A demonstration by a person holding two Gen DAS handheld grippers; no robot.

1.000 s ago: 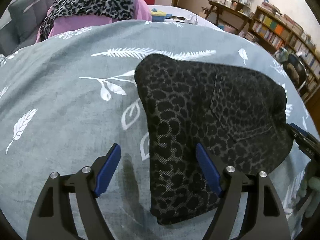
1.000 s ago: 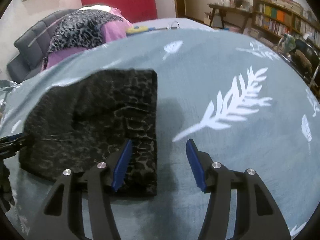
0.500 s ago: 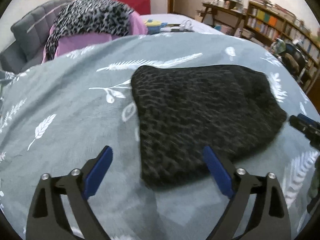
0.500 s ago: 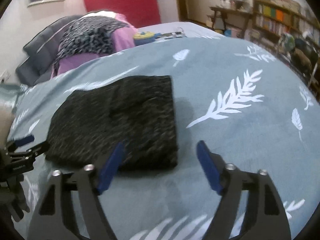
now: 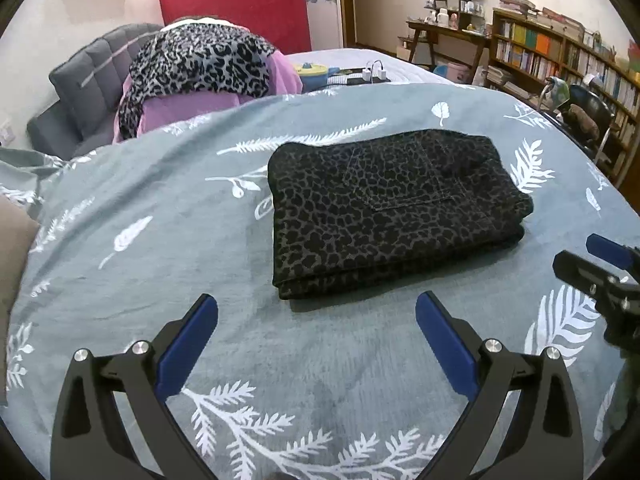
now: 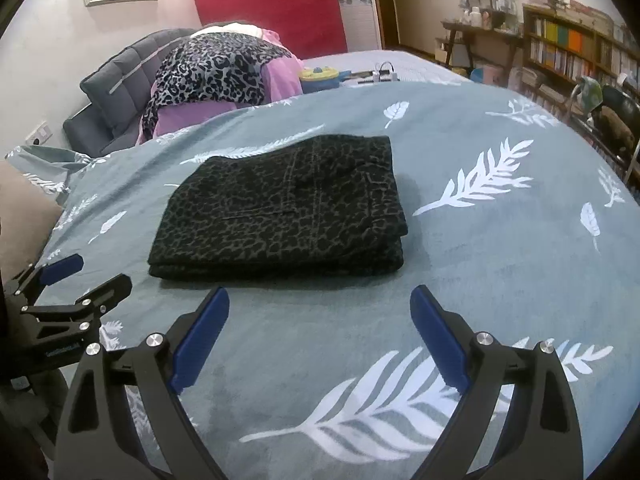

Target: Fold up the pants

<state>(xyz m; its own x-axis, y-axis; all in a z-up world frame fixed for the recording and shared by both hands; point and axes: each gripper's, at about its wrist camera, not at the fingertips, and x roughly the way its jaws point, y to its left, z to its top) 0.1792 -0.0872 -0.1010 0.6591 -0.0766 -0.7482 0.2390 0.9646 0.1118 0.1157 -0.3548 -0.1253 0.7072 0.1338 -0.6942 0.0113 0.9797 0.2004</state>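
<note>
The dark leopard-print pants [image 5: 384, 208] lie folded into a compact rectangle on the grey-green bedspread [image 5: 160, 240], back pocket up. They also show in the right wrist view [image 6: 280, 216]. My left gripper [image 5: 316, 320] is open and empty, held above the bed short of the pants' near edge. My right gripper [image 6: 320, 312] is open and empty, also short of the near edge. The right gripper shows at the right edge of the left wrist view [image 5: 600, 264], and the left gripper shows at the left edge of the right wrist view [image 6: 68, 280].
A pile of leopard and pink clothes [image 5: 200, 68] lies on a grey sofa [image 5: 80, 80] behind the bed. A yellow-blue toy pot [image 5: 312, 70] and chargers sit on the far side. Bookshelves [image 5: 560, 56] and a chair [image 5: 580, 116] stand at right.
Both grippers have pulled back and up from the pants, which lay between or under their fingers a second ago. The pants now lie free and have not moved.
</note>
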